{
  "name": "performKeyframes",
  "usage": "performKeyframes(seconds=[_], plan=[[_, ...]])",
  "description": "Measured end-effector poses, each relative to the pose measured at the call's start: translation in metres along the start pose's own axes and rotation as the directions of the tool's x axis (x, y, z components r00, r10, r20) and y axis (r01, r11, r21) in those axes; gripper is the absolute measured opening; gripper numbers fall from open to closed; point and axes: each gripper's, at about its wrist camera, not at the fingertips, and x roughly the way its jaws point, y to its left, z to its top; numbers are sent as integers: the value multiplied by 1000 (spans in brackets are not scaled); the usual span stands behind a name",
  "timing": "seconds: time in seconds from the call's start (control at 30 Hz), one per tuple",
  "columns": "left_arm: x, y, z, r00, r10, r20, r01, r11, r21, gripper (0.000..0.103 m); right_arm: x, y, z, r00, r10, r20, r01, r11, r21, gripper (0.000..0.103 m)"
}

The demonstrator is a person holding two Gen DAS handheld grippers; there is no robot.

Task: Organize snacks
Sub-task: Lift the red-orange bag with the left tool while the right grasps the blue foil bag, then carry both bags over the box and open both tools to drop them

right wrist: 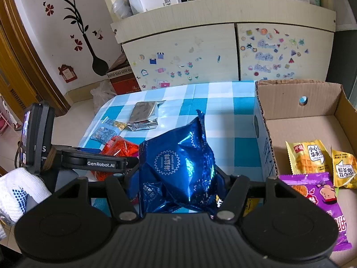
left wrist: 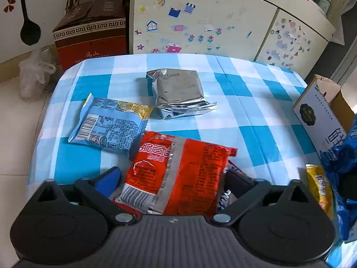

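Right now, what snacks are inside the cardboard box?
Inside the cardboard box lie two yellow packets and a purple packet. The right gripper and its blue bag cover the box's near corner.

Blue pkt [right wrist: 178, 167] in rt tongs [right wrist: 178, 185]

on the checked cloth [left wrist: 234, 116]: 1 silver foil packet [left wrist: 178, 93], 1 light-blue packet [left wrist: 109, 127], 1 red packet [left wrist: 178, 174]. in the cardboard box [right wrist: 299, 102]: 2 yellow packets [right wrist: 306, 156] [right wrist: 343, 169], 1 purple packet [right wrist: 321, 201]. 1 dark-blue foil bag [right wrist: 178, 167] (right gripper view). total: 7 snack packs.
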Motion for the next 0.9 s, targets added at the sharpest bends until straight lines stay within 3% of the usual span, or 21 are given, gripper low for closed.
performKeyframes(seconds=[0.07, 0.1, 0.4, 0.53, 0.73, 0.9], plan=[[-5, -2, 1, 1000, -13, -13, 13, 1000, -27, 79, 0, 0, 1, 1000, 3, 2, -3, 1000, -1, 64], [-7, -3, 1, 1000, -12, -17, 12, 999, -35, 77, -1, 0, 0, 1000, 5, 3, -5, 1000, -1, 64], [-47, -19, -13, 996, 77, 35, -74, 995, -65, 76, -8, 3, 1, 1000, 24, 11, -24, 1000, -4, 64], [-71, -21, -21, 994, 71, 82, -61, 990, -128, 76, -13, 8, 0, 999, 41, 13, -41, 999, -14, 64], [-91, -31, -36, 984, 132, 117, -120, 987, -106, 76, -22, 14, 0, 999, 49, 23, -48, 998, -40, 64], [-112, -31, -47, 980, 140, 144, -116, 980, -164, 76, -34, 14, 1, 998, 57, 40, -55, 997, -45, 64]])
